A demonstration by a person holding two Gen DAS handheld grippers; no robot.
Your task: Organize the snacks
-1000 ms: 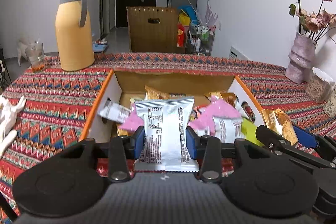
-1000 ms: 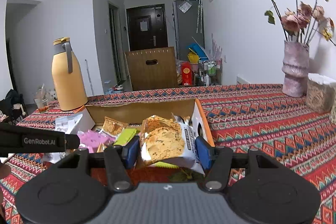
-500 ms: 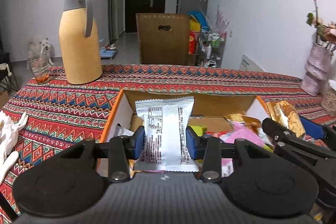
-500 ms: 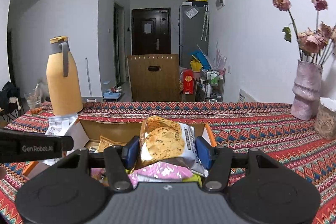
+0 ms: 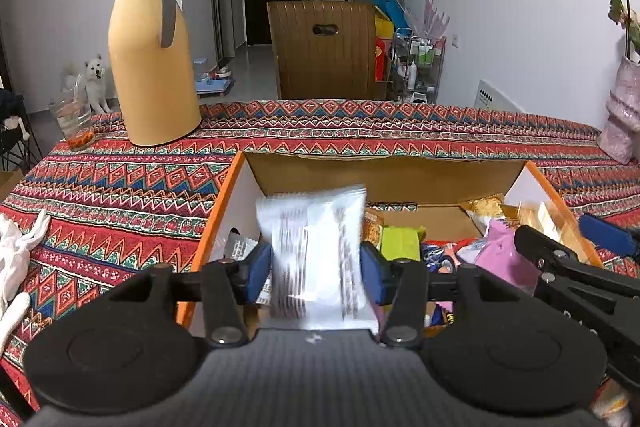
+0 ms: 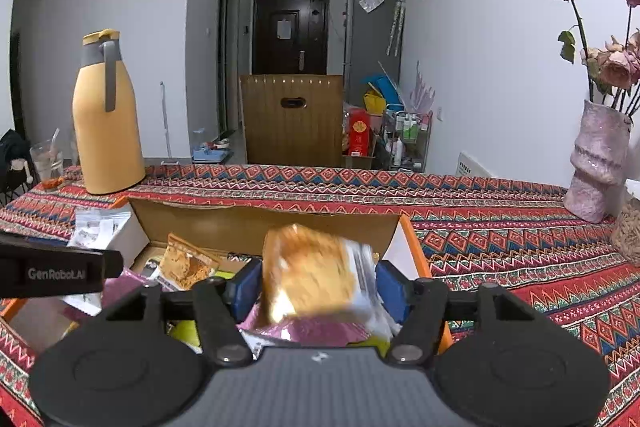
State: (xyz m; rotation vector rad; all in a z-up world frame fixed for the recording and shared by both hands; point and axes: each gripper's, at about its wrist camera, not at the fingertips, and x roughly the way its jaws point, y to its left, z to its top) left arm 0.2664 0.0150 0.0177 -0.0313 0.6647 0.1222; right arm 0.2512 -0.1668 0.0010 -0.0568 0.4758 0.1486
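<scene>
An open cardboard box (image 5: 384,175) with orange rims holds several snack packets on the patterned tablecloth. My left gripper (image 5: 316,269) hangs over the box's left part, its jaws opening. A white printed packet (image 5: 316,251) sits blurred between the blue pads, loose from them. My right gripper (image 6: 319,287) is over the box's right part (image 6: 260,223), its jaws also opening. An orange cracker packet (image 6: 312,271) is blurred between its pads, with small gaps at both sides. The right gripper's fingers (image 5: 560,263) show at the right of the left wrist view.
A tall yellow thermos (image 5: 150,59) and a glass (image 5: 76,119) stand at the table's far left. A pink vase (image 6: 598,163) with dried flowers stands at the far right. White cloth (image 5: 16,251) lies at the left edge. A wooden chair (image 5: 324,51) stands beyond the table.
Both grippers moved forward over the box. Their jaws have widened, and both packets, gripped sharp and still before, now look blurred and loose.
</scene>
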